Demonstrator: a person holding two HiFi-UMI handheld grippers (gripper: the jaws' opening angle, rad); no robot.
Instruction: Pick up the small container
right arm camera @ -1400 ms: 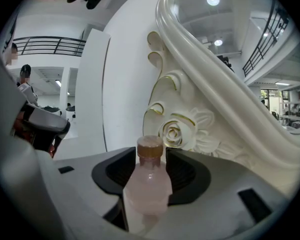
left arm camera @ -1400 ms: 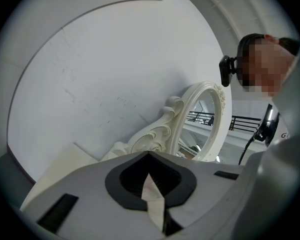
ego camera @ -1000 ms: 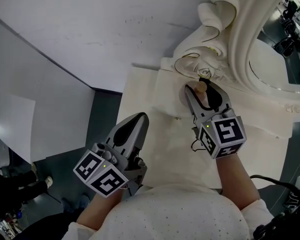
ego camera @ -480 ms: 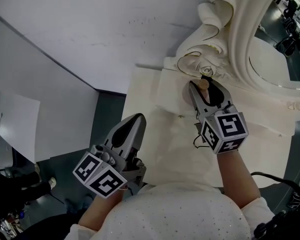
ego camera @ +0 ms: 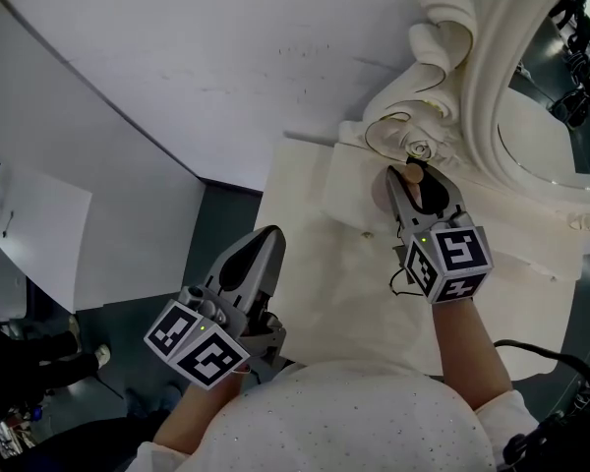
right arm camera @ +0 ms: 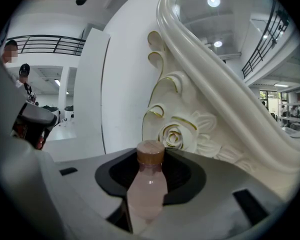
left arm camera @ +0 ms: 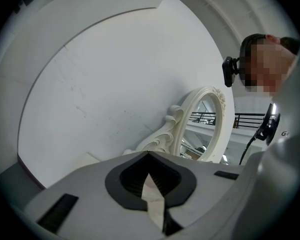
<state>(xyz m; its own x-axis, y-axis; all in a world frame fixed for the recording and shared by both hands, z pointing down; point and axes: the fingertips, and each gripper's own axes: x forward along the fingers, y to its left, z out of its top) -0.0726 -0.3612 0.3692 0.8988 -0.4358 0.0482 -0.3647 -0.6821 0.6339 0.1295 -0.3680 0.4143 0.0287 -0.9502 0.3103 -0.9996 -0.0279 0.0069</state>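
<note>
Right gripper [ego camera: 410, 177]: my jaws have just been closing, with the small container [right arm camera: 148, 186] between them. The pads look seated on its pink sides. It stands on the table [ego camera: 315, 264], just before the mirror frame [right arm camera: 210, 89].

Left gripper [ego camera: 267, 236]: jaws together, empty.

Risk: the bottle is slim and smooth, so it may slip or tip against the frame on lifting.

The head view shows only the cap. The right gripper view shows the body.

Bright even indoor light, soft shadows, fisheye-warped dark corners, mirror glare
</note>
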